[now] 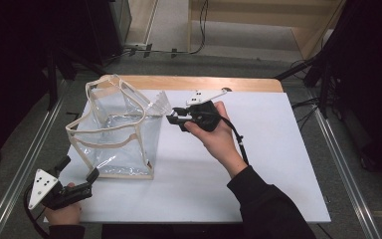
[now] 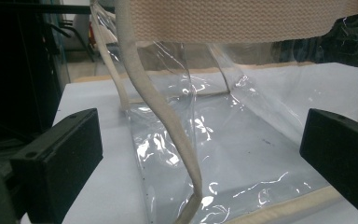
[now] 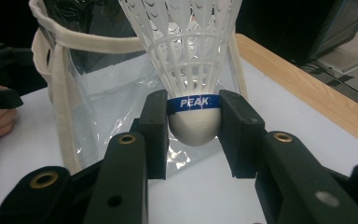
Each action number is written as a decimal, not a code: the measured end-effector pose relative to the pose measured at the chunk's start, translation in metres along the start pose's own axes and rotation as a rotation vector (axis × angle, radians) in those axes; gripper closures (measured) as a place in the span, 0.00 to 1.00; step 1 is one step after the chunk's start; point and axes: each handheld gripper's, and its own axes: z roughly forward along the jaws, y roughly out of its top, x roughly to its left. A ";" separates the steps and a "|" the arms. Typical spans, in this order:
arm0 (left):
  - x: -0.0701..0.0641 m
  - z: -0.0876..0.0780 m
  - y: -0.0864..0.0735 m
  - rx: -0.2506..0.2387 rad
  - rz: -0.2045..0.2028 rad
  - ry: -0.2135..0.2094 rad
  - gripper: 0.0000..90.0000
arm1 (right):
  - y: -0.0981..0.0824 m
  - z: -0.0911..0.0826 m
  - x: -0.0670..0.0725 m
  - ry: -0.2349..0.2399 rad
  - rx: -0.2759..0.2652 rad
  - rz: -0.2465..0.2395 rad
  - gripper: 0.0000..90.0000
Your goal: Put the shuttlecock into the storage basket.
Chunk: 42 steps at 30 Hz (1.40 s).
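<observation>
Nearest, the left gripper point(image 1: 77, 175) hovers at the near left corner of the clear plastic tote bag with beige webbing trim point(image 1: 114, 132), fingers point(image 2: 60, 161) spread wide around nothing. The bag stands upright on the white tabletop point(image 1: 258, 169). Beyond its far right corner, the right gripper point(image 3: 193, 128) clamps the white plastic shuttlecock with a blue band point(image 3: 191, 60) by its rounded cork.

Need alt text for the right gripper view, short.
The right hand-held gripper clamps a white shuttlecock by its cork base, at the blue band reading PEAK, feathers upward. Behind it a clear plastic tote bag with beige trim stands on a white table.
</observation>
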 end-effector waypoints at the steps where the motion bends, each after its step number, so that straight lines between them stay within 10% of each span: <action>1: 0.000 0.000 0.000 0.000 0.000 0.000 0.00 | 0.001 0.000 0.000 0.000 -0.001 0.000 0.69; 42: 0.000 0.000 0.000 -0.003 -0.004 -0.003 0.00 | 0.038 0.004 0.019 0.040 -0.054 -0.028 0.69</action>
